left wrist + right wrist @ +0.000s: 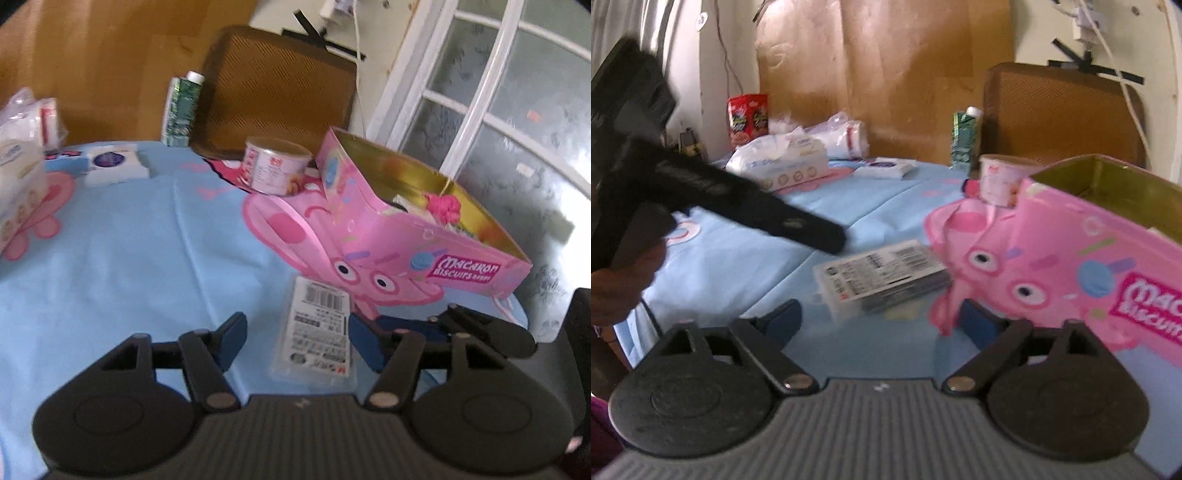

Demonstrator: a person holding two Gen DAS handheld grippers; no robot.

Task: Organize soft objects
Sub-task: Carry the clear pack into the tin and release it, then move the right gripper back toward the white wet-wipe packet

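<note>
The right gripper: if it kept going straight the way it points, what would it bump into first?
Most likely the flat barcoded packet lying on the blue cloth, straight ahead of the open right gripper. The pink biscuit box sits just off to one side; depth is hard to judge.

pink box [1100, 266] cut off right, label [882, 273] blurred

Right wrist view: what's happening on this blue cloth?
A person holds a hand-held gripper in each hand over the blue cloth. Both the right hand-held gripper and the left hand-held gripper stand open and empty, aimed at a flat clear packet lying beside the open pink tin. Tissue packs sit at the far side, untouched.
</note>
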